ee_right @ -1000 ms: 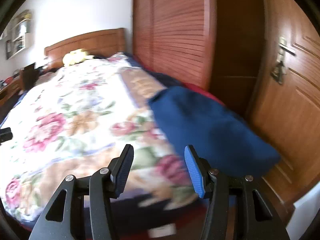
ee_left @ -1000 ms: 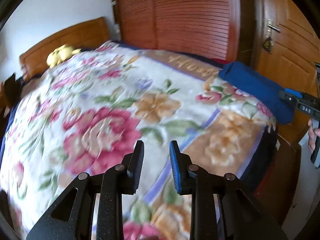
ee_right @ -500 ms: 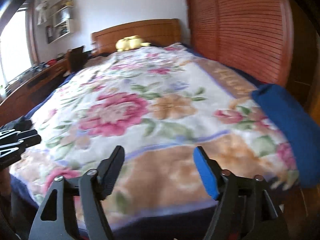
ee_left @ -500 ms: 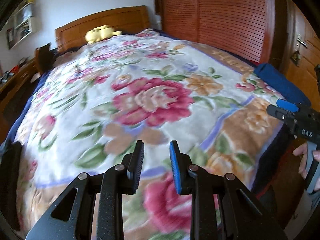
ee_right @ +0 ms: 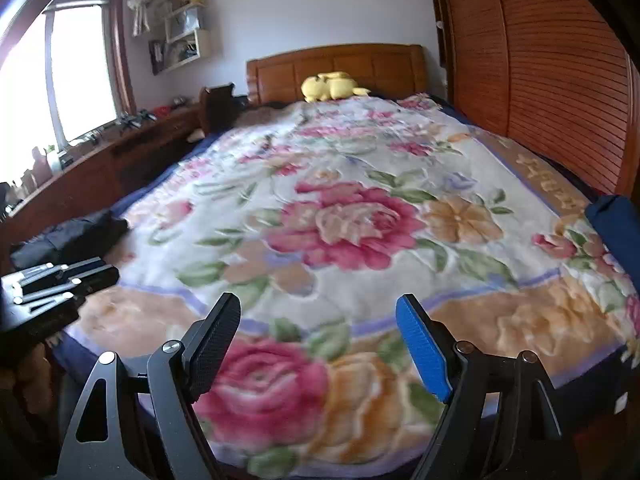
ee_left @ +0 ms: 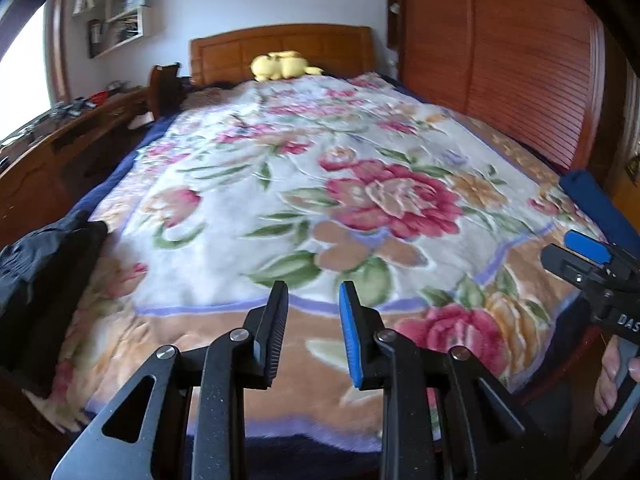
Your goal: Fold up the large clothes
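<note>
the left gripper (ee_left: 313, 334) is hovering over the foot edge of the floral blanket (ee_left: 320, 208), its jaws standing a narrow gap apart with nothing between them, while the right gripper (ee_right: 318, 346) is hanging over the same edge with its jaws spread wide, having just been opening, and nothing in them either. the black garment (ee_left: 44, 264) is lying crumpled at the blanket's near left corner, and the folded blue garment (ee_right: 616, 220) is resting on the blanket's right edge; a yellow plush toy (ee_right: 330, 86) is sitting at the blanket's far end.
</note>
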Available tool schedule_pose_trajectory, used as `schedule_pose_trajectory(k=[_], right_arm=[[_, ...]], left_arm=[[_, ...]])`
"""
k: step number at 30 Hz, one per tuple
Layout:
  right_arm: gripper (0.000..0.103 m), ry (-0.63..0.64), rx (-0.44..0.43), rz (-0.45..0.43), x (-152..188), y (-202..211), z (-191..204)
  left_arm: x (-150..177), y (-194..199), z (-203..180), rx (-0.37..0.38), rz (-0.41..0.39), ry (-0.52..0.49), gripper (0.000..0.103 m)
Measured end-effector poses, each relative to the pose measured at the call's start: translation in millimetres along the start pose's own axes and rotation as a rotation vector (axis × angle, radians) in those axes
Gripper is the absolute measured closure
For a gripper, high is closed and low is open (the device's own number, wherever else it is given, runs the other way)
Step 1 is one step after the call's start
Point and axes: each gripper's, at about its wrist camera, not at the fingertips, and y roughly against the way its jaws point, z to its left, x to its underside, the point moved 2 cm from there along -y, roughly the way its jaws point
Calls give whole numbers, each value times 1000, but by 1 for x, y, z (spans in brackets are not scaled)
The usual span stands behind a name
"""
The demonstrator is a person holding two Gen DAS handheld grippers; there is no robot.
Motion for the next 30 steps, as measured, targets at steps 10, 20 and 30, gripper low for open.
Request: schedule_pose_trajectory(k=[10,20,30], right_arm=[[21,45,-41,-126,6,23,14],[21,45,1,-145,16,13,5],[21,43,-5,-150,12,15,10]], left_arm=[[4,39,38,-83,-98,64,76],[4,49,42,-73,-120,76,76],[3,52,39,-72,-126,72,76]])
